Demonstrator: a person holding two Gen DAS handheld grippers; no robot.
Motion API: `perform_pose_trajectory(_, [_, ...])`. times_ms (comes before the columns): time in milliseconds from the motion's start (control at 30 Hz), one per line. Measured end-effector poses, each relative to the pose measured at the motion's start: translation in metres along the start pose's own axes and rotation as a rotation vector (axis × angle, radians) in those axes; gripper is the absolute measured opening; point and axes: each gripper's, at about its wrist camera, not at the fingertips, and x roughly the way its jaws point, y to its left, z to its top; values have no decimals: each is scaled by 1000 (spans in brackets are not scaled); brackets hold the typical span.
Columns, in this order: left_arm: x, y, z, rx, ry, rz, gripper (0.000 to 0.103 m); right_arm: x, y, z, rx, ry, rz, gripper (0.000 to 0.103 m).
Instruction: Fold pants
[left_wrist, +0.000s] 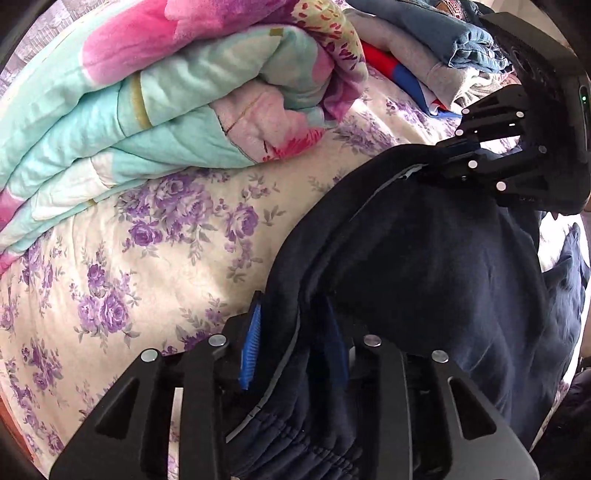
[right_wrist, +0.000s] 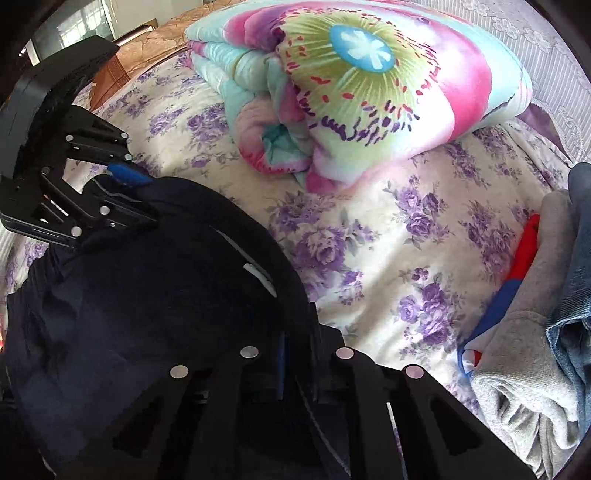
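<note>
The dark navy sweatpants hang lifted above the purple-flowered bedsheet, their top edge stretched between the two tools — the left gripper and the right gripper each clamped on it. I'd keep that edge taut and level, then lay it down flat, clear of the rolled floral quilt.

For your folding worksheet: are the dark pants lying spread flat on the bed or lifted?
Lifted. The dark pants hang bunched between the left tool and right tool, above the floral sheet.
</note>
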Motion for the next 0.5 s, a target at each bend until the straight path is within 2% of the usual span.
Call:
perform_pose_trajectory(33, [-2, -4, -1, 10, -4, 6, 15, -4, 2, -1, -3, -18, -13, 10])
perform_pose_trajectory(167, [-29, -19, -11, 33, -62, 57, 11, -38, 12, -9, 7, -79, 9, 10])
perform_pose_trajectory(333, [-96, -38, -35, 53, -189, 28, 10, -95, 39, -26, -1, -170, -3, 10])
perform_pose_trajectory(500, [-153, -82, -83, 148, -267, 29, 9, -157, 83, -64, -10, -236, -46, 10])
